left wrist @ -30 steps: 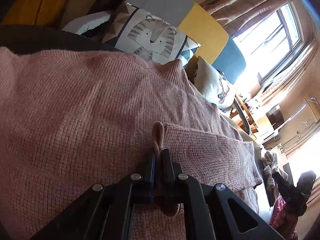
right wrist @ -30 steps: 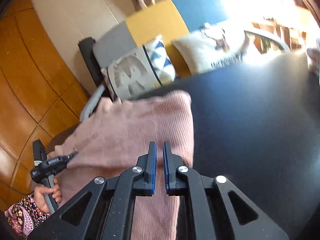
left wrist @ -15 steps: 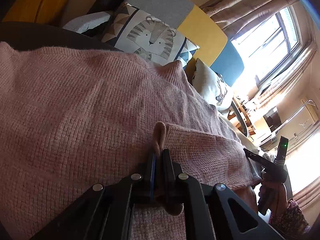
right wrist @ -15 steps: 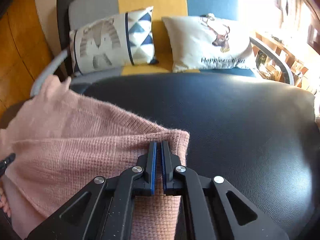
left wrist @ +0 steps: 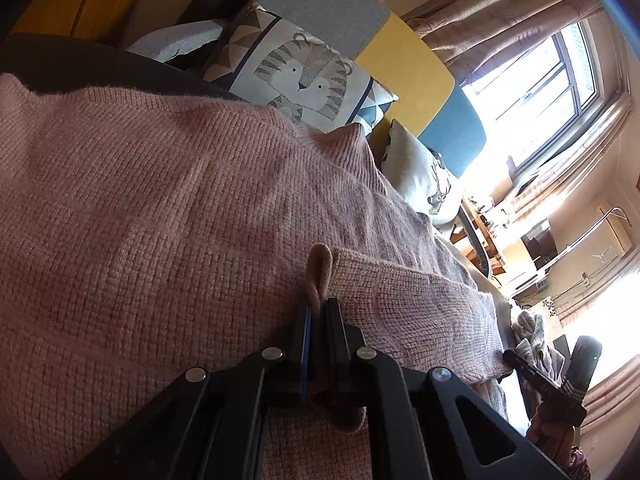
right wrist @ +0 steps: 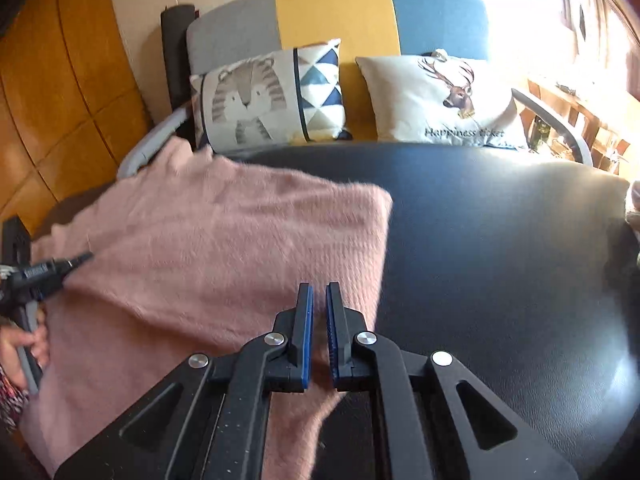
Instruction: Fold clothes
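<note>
A pink knit sweater (left wrist: 168, 208) lies spread on a black leather surface (right wrist: 500, 248). My left gripper (left wrist: 318, 308) is shut on a pinched fold of the sweater, which sticks up between the fingers. In the right wrist view the sweater (right wrist: 224, 256) covers the left half of the surface, folded with a straight right edge. My right gripper (right wrist: 318, 300) hovers above the sweater's lower right part, its jaws a narrow gap apart and holding nothing. The left gripper also shows at the far left of the right wrist view (right wrist: 48, 270).
A sofa in grey, yellow and blue (right wrist: 340, 12) stands behind the surface with a tiger cushion (right wrist: 268, 96) and a deer cushion (right wrist: 440, 96). A pile of other clothes (left wrist: 532, 332) lies at the surface's far end. Wooden wall panels (right wrist: 52, 92) are at left.
My right gripper let go of the sweater's folded corner, opened slightly and pulled back and up. My left gripper kept its pinch and barely moved.
</note>
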